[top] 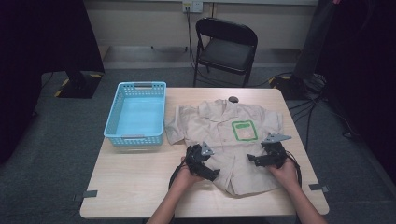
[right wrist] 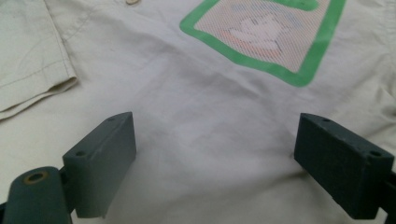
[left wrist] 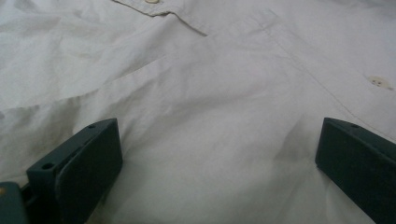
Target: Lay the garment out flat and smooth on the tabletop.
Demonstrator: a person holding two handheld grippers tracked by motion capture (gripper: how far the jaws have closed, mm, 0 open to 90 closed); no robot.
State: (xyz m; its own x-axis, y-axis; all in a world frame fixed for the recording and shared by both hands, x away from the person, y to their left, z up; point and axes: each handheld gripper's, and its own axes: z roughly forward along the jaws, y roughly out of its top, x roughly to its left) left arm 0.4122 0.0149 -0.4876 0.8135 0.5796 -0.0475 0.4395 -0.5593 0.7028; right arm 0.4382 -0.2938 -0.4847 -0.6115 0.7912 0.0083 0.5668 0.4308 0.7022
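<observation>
A beige short-sleeved shirt (top: 219,126) lies spread flat on the table, front up, with a green-framed patch (top: 244,130) on its chest. My left gripper (top: 210,164) sits low over the shirt's lower left part, jaws wide apart and open. In the left gripper view the left gripper (left wrist: 215,154) has plain cloth and a button (left wrist: 378,81) ahead of it. My right gripper (top: 258,159) hovers at the shirt's lower right, open as well. In the right gripper view the right gripper (right wrist: 215,149) faces the patch (right wrist: 266,32) just ahead, with only flat fabric between its jaws.
A light blue plastic basket (top: 135,139) stands with nothing in it on the table (top: 140,182) left of the shirt. A small dark object (top: 233,99) rests at the table's far edge. A black folding chair (top: 226,49) stands beyond the table.
</observation>
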